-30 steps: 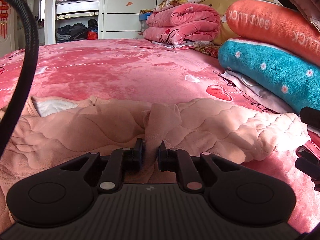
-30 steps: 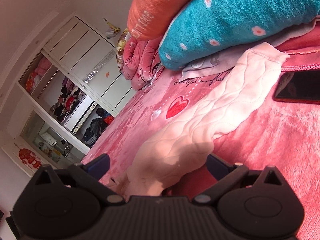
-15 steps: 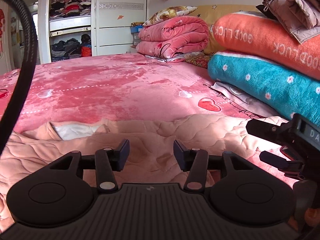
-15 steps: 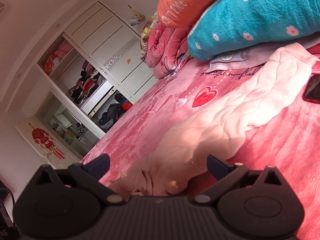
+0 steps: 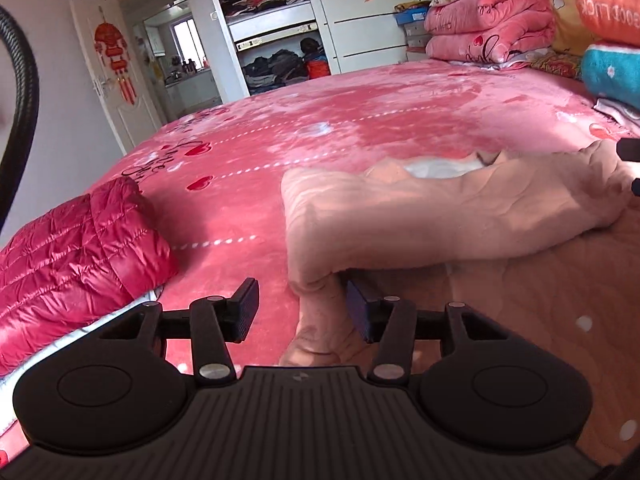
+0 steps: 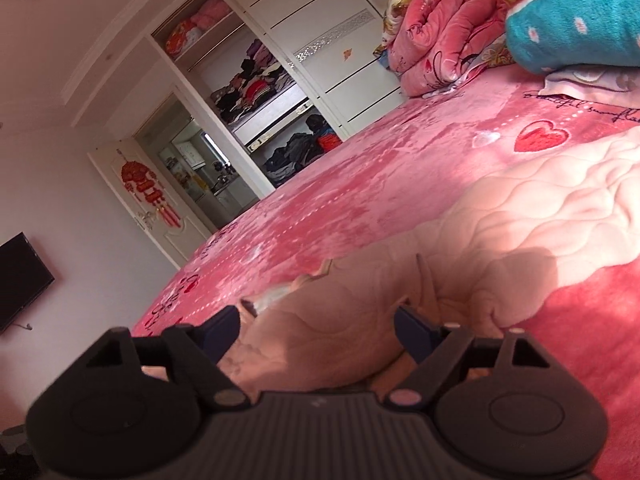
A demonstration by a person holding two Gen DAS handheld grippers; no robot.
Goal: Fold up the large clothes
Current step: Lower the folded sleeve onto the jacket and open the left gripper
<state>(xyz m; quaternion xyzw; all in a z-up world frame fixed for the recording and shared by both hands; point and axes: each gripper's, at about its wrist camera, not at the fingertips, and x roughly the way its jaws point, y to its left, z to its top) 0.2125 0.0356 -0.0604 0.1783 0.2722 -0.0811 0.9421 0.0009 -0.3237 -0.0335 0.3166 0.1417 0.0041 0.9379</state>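
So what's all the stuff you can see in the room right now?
quilted peach garment: one, peach, spread on the bed, partly folded
padded red jacket: one, shiny red, folded at the bed's left edge
pink plush bedspread: one, pink with red hearts, covering the bed
rolled pink quilt: one, pink, at the far end of the bed
teal flowered blanket: one, teal, stacked at the right
orange lettered blanket: one, orange, on top of the teal one
white wardrobe: one, white, open shelves full of clothes
red hanging ornament: one, red, on the door
black television: one, black, on the wall
left gripper: fingers open, garment edge beside one
right gripper: fingers open, just been closing, garment between
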